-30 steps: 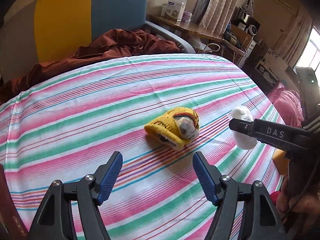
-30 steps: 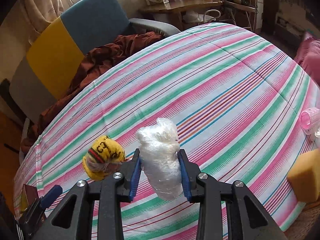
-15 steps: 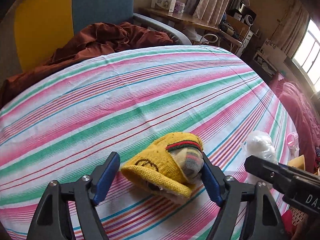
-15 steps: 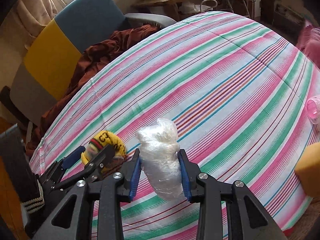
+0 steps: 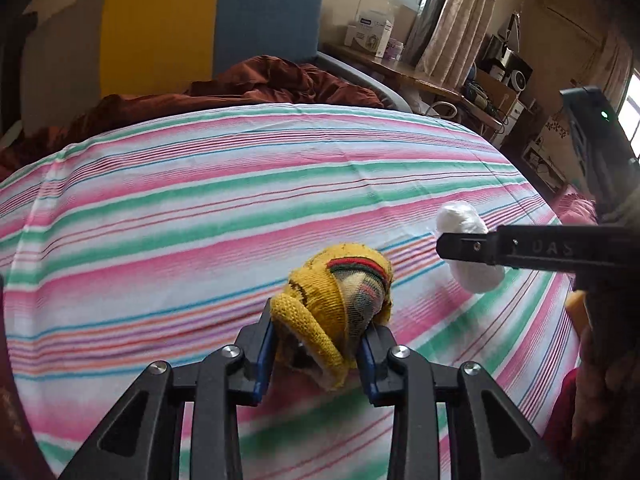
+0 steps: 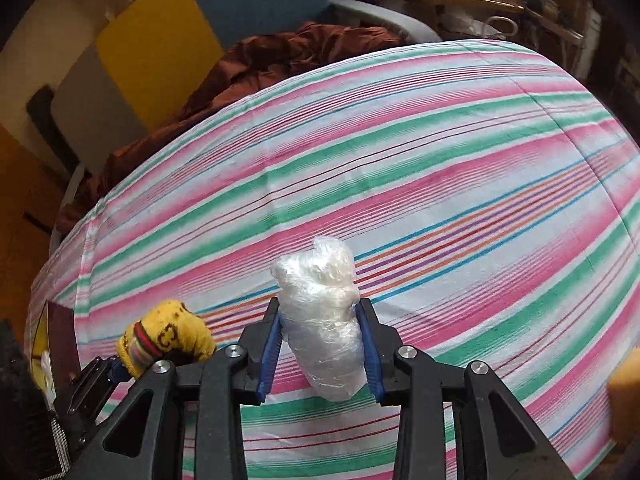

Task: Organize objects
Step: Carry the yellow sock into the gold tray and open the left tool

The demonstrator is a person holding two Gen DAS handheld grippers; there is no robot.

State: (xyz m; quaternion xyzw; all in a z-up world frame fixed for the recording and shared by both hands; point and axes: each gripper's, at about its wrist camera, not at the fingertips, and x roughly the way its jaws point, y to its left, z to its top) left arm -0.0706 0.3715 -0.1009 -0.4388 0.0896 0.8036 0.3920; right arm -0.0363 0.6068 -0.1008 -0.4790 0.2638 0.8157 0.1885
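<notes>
Above bedspread [image 5: 240, 184], both tongs loaded.

**Readable marks in the two views**

In the left wrist view, the black finger of the right gripper [image 5: 464, 247] carries pale letters that read "DAS", partly blurred. In the right wrist view, the rolled yellow sock [image 6: 166, 336] shows a brown interlocked double-G logo. The white box [image 5: 368, 34] on the desk has blue print too small to read.
</notes>
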